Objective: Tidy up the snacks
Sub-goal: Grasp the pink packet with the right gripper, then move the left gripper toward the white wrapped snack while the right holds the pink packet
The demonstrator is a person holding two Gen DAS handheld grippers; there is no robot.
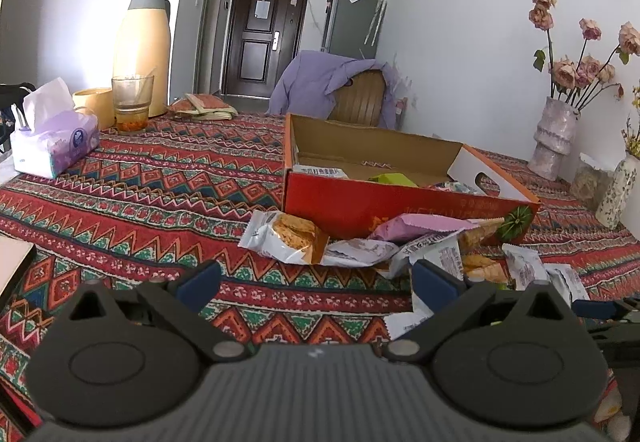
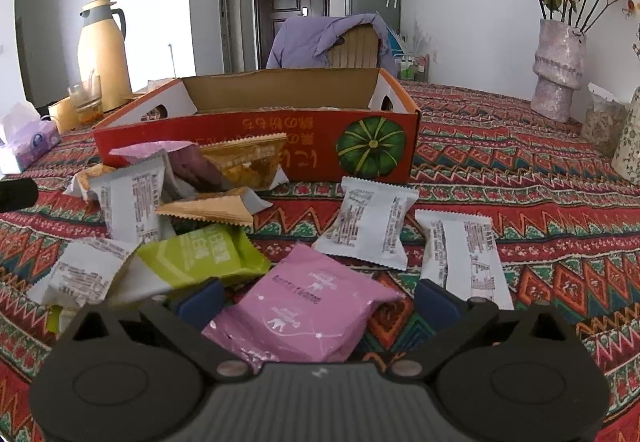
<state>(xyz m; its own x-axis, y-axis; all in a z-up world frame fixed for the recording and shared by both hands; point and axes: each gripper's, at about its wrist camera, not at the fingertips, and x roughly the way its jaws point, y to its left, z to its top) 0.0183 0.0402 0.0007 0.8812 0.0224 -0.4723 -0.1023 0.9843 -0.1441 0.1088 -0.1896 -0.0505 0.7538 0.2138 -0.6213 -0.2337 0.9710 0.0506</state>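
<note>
Right gripper (image 2: 316, 300), jaws wide, straddles the pink snack packet (image 2: 308, 306) for transfer to the red box (image 2: 256, 146); left gripper (image 1: 316, 282) open, idle.

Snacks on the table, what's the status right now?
Both grippers open. Right fingers straddle the pink packet, not gripping. Left gripper empty. Red box behind the pile, path clear.

Behind my work area, a cream thermos (image 1: 140, 46) stands beside a glass (image 1: 132, 102). A tissue pack (image 1: 54, 144) lies nearby; dried roses fill a vase (image 2: 560, 70).
</note>
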